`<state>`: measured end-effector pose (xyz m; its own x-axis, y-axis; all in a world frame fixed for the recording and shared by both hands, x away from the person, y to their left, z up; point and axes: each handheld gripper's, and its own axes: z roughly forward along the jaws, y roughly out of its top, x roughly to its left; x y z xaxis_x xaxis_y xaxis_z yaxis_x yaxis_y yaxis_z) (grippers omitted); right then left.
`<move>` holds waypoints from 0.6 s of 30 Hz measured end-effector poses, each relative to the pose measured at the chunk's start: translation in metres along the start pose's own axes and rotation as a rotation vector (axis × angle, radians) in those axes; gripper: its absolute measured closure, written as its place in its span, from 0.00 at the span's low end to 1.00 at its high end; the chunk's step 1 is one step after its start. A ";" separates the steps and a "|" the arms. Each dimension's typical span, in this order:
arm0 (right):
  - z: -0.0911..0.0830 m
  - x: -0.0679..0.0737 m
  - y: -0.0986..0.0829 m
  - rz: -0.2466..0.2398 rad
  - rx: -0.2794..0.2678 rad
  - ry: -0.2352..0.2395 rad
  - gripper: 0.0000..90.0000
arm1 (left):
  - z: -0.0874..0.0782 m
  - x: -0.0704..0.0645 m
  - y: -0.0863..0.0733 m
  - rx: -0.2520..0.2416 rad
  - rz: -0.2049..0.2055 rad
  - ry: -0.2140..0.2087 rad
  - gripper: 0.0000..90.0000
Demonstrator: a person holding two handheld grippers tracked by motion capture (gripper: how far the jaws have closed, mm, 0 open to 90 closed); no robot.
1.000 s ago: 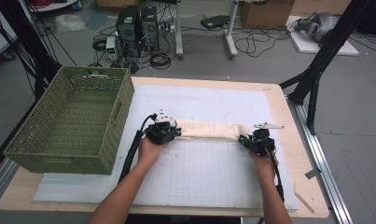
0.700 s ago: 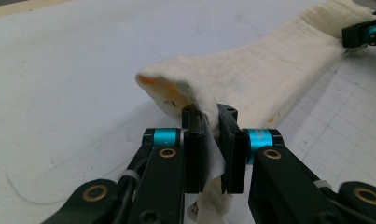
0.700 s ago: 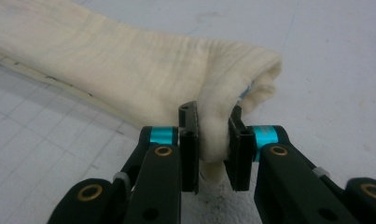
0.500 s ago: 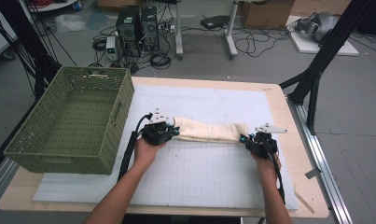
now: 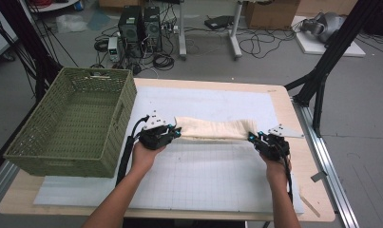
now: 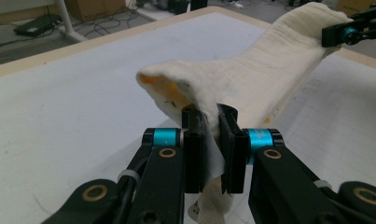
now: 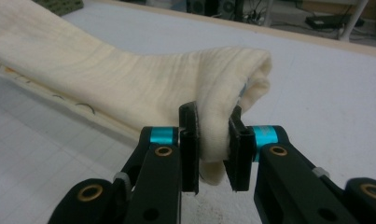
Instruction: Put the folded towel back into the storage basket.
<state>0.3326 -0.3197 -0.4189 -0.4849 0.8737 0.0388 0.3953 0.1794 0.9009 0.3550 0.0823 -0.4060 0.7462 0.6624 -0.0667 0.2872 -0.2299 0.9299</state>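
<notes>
Nearby, green basket (image 5: 70,126) (left of stretched cloth (image 5: 213,128))

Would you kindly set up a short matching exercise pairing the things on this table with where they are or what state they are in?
Things:
1. left gripper
2. right gripper
3. basket
4. cloth

Descriptions:
A. stands at the table's left side
B. stretched between both grippers
C. clamped on the cloth end nearer the basket
D. clamped on the cloth end farther from the basket

Pairs: 1-C, 2-D, 3-A, 4-B
</notes>
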 end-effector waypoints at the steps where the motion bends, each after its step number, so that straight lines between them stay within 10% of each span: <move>1: -0.002 0.000 0.001 -0.004 -0.016 0.003 0.87 | -0.002 -0.001 0.000 -0.010 0.000 -0.003 0.90; 18: -0.008 0.019 0.021 -0.069 -0.081 0.057 0.87 | -0.040 0.006 0.010 -0.077 0.010 -0.005 0.91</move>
<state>0.3253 -0.3025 -0.3955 -0.5531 0.8331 -0.0025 0.2964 0.1996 0.9340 0.3388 0.1123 -0.3828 0.7518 0.6568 -0.0586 0.2327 -0.1810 0.9556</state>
